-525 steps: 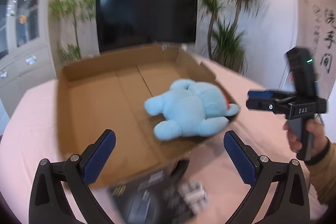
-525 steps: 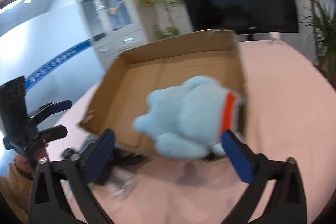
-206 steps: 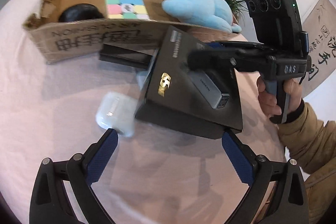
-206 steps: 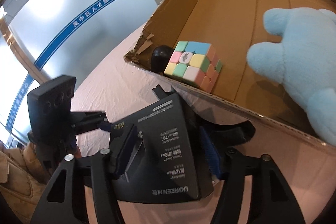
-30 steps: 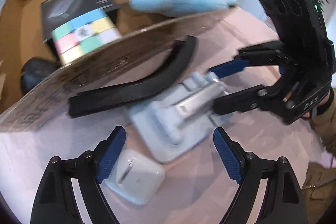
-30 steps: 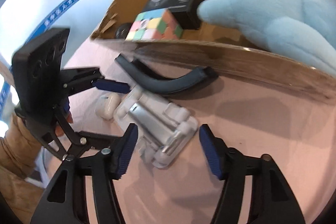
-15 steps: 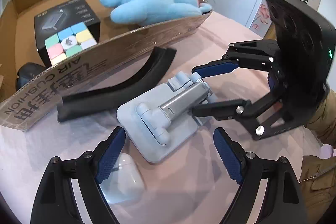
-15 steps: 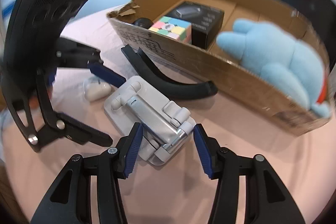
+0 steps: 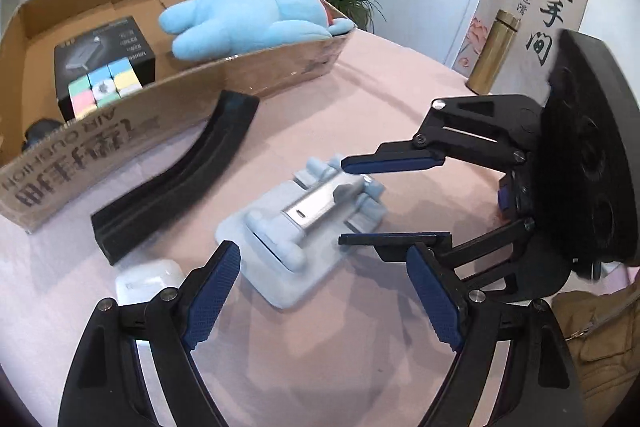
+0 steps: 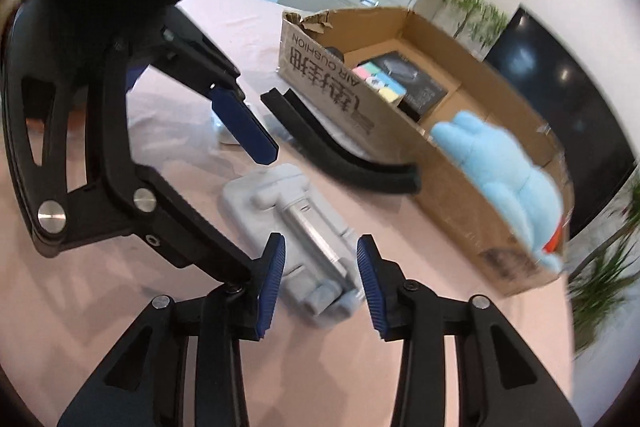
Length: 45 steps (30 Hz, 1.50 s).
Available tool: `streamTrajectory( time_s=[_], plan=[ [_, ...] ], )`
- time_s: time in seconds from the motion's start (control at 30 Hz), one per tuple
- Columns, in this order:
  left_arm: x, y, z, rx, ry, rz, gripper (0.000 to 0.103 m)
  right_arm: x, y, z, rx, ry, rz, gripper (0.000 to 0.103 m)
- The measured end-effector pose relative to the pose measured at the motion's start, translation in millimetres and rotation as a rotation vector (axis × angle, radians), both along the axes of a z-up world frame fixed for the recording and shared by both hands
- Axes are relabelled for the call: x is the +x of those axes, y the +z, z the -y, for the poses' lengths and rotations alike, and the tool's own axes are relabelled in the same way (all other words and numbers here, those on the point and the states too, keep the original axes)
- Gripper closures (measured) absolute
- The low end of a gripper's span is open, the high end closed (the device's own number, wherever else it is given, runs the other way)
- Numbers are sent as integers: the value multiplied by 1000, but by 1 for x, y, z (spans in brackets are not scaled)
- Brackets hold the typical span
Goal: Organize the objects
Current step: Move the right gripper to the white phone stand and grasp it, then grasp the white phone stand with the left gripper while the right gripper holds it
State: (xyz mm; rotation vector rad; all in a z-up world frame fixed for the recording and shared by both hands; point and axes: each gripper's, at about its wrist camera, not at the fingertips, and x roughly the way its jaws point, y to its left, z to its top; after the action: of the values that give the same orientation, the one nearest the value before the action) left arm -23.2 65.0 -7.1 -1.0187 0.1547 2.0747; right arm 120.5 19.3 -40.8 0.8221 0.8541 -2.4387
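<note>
My right gripper [image 10: 320, 281] sits w/ jaws narrowed round one end of the pale grey phone stand [image 10: 294, 237], pads either side, contact unclear. It's a flat plate w/ a silver hinge arm, lying on the pink table [image 9: 380, 115]. Left gripper [image 9: 324, 301] spread wide, nothing in it. One white earbud case [image 9: 142, 279], one curved black piece [image 9: 176, 179], one cardboard box [image 9: 240, 79] holding one blue plush [image 9: 248, 19], one cube [image 9: 104, 87], one black carton [image 9: 100, 43]. Only left view shows the gold flask [image 9: 494, 53].

Phone stand [image 9: 304, 227] lies before the box [image 9: 120, 131], beside the curved bar [image 9: 180, 179].
</note>
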Motion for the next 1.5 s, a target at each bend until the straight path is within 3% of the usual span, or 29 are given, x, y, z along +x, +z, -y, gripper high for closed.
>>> streamTrajectory(
  time_s=[0.37, 0.43, 0.57, 0.63, 0.7, 0.8, 0.9, 0.97, 1.17, 1.27, 1.33, 1.37, 1.4, 1.5],
  plan=[
    [16, -2, 24, -42, 49, -16, 18, -5, 17, -38, -288, -61, 239, 61],
    [14, -4, 26, -61, 61, -14, 18, -5, 20, -46, -337, -73, 260, 50],
    [-1, -5, 25, -72, 95, 28, 18, -14, 22, -62, -438, -109, 324, 46],
    [-10, -5, 17, -86, 93, 34, 18, -32, 22, -71, -482, -137, 362, 36],
    [-18, -6, 6, -136, 98, 24, 18, -49, 19, -77, -490, -154, 384, 34],
    [-27, -10, -6, -153, 61, 50, 18, -71, 2, -80, -485, -113, 526, 29],
    [-18, -13, -13, -205, -1, -9, 18, -73, 1, -72, -414, -53, 491, 31],
    [-10, -16, -17, -239, -35, -68, 18, -70, 1, -65, -379, -24, 467, 42],
    [1, -15, -11, -211, -42, -99, 21, -47, 5, -57, -313, 0, 354, 44],
    [11, -9, -13, -212, -55, -131, 23, -24, 11, -55, -238, 8, 224, 44],
    [12, -8, -10, -188, -62, -107, 25, -7, 15, -48, -170, 11, 128, 44],
    [11, -9, -9, -178, -68, -84, 33, 1, 16, -45, -139, 14, 91, 45],
    [10, -11, -9, -169, -73, -58, 33, 10, 15, -41, -101, 21, 51, 49],
    [6, -9, -7, -131, -60, -22, 34, 18, 12, -40, -75, 31, 28, 53]
  ],
)
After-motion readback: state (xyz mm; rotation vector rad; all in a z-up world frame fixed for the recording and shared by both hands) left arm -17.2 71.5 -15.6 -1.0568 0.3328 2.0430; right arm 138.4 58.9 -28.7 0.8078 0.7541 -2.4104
